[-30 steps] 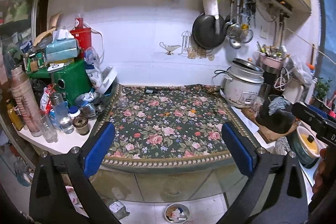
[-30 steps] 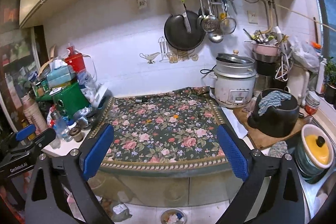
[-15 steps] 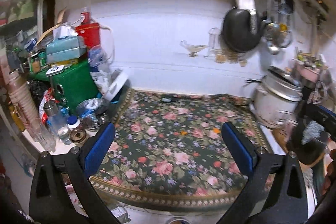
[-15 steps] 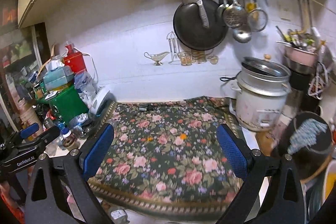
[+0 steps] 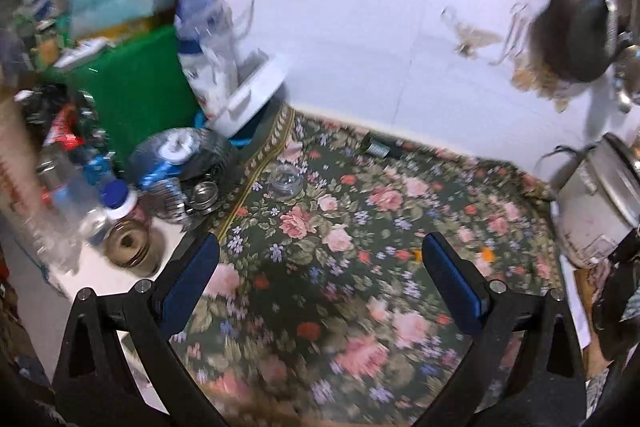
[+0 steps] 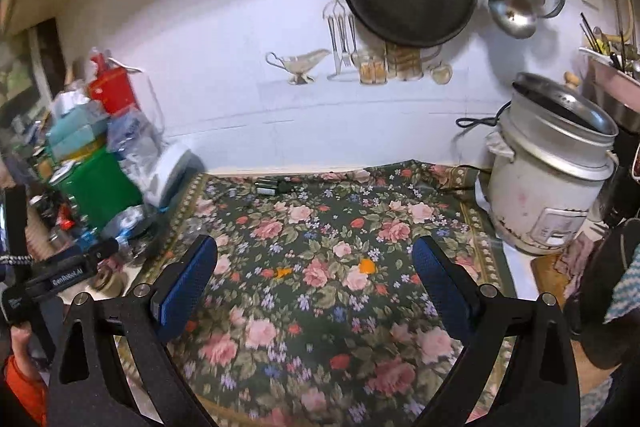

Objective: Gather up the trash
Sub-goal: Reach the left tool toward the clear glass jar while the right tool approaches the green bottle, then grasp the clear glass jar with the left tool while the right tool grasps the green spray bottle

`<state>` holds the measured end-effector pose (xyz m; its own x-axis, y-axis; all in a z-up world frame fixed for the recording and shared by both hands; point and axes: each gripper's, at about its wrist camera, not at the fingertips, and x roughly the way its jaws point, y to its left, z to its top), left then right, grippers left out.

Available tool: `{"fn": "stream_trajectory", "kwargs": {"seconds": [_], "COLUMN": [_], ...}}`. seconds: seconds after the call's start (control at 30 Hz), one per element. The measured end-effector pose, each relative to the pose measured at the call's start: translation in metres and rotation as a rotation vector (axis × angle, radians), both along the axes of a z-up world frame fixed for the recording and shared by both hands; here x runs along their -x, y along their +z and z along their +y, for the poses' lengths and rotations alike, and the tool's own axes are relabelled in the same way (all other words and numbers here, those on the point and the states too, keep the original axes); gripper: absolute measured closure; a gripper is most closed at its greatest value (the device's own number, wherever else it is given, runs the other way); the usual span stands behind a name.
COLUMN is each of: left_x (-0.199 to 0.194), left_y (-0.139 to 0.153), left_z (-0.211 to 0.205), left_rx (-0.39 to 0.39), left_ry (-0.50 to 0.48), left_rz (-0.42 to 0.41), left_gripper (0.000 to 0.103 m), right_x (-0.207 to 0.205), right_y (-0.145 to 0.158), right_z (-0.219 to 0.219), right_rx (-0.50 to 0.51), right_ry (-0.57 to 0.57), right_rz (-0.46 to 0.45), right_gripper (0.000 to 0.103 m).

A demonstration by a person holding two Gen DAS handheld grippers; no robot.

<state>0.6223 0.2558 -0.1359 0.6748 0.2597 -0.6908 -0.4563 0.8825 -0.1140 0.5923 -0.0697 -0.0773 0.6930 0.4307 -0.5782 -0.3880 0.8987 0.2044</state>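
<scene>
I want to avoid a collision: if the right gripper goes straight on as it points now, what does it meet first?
Most likely the floral cloth, near the orange scraps. The right gripper is open and empty, nothing standing between the jaws; depth is uncertain.

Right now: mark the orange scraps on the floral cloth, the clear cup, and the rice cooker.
larger orange scrap (image 6: pixel 367 265), right wrist view, its centre.
smaller orange scrap (image 6: pixel 282 271), right wrist view, its centre.
clear cup (image 5: pixel 286 180), left wrist view, its open top.
rice cooker (image 6: pixel 540 195), right wrist view, white body.

Your left gripper (image 5: pixel 320 267) hangs wide open over the floral cloth (image 5: pixel 360 227); small clear jar (image 5: pixel 285 181) near its left edge, clutter beyond.
</scene>
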Motion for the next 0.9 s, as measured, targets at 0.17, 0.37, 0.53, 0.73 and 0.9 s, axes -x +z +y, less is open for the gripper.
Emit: {"fn": "stream_trajectory", "kwargs": {"seconds": [0.17,0.37,0.53,0.73,0.9], "left_x": [-0.065,-0.128,-0.162,-0.184,-0.192], "left_y": [-0.052,-0.109,-0.137,-0.158,-0.159], "left_z": [0.058,0.106,0.123,0.133,0.128], "left_rx": [0.087,0.187,0.189,0.15,0.079], "left_ry": [-0.033,-0.097,-0.127,-0.154,-0.187], "left_rz": [0.084,0.167,0.198,0.224,0.207], "left_gripper": [0.001,0.015,0.021,0.022,0.028], "right_x": [-0.049,-0.109,-0.154,-0.204,-0.244], "right_y": [-0.023,-0.057,-0.087,-0.127,-0.162], "right_z": [0.048,0.113,0.158,0.207,0.245], "right_rx": [0.006,0.05,0.042,0.064,0.102], "right_ry": [-0.033,-0.023,-0.005,0.015,0.024], "right_rz": [0.086,0.158,0.221,0.279,0.316], "right_gripper": [0.006,0.006,0.006,0.006,0.006]}}
